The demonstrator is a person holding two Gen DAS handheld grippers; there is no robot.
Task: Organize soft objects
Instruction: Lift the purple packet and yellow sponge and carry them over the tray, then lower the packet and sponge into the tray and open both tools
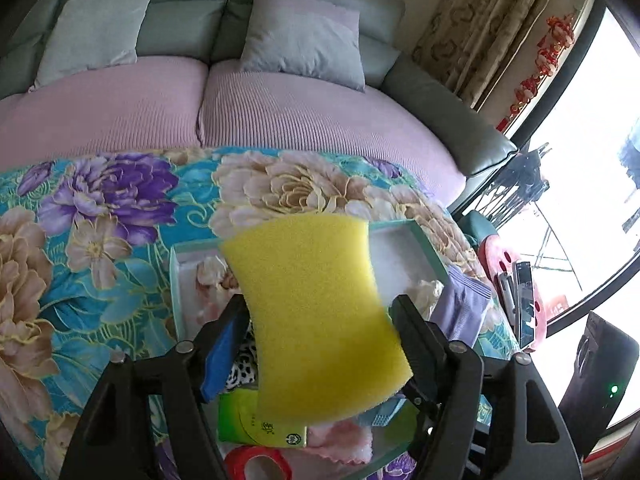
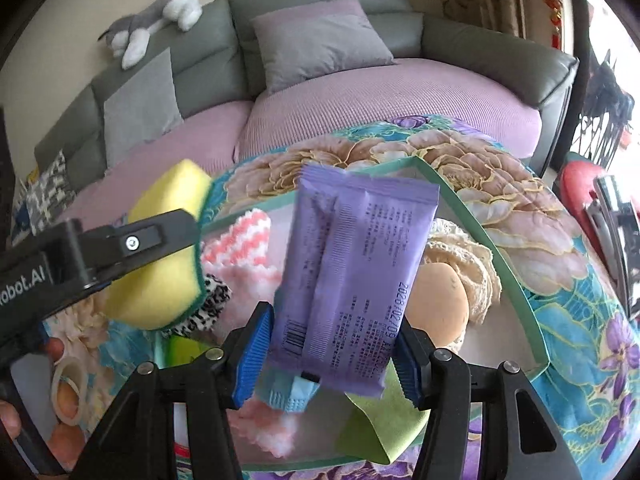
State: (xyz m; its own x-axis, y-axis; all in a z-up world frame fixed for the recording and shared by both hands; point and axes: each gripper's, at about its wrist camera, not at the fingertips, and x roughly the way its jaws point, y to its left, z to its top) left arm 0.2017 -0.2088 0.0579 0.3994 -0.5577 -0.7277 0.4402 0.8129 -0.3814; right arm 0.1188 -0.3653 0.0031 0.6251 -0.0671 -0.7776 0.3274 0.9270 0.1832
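Holding 2 soft items above the tray [image 2: 500,264], both grippers are seen loaded. The left gripper [image 1: 320,320] is clamped on the sponge [image 1: 316,312], yellow with a green scrub side, raised over the tray's near-left part; in the right view the sponge [image 2: 160,264] hangs just left of the tray's left wall. The right gripper [image 2: 332,344] is closed on the lower half of the purple pack [image 2: 356,268], which stands upright over the tray's middle.

Inside the tray are seen a pink-white cloth [image 2: 244,252], a leopard-print piece [image 2: 208,304], a cream lace item [image 2: 468,264] with a tan round thing [image 2: 440,300] against it, a green cloth [image 2: 380,424] and a blue piece [image 2: 288,396]. Outside the tray, to its left, a tape roll [image 2: 68,384] lies on the floral cloth [image 2: 580,320].

Risks, judged:
- The sponge is squeezed only at its waist, so it may twist or spring out on release and land outside the tray's left wall.
- The pack is slick film and may slide down through the pads if grip eases.
- The 2 grippers are close over the tray; collision is likely if both are lowered together.
- Items dropped on the crowded pile may roll over the low wall.
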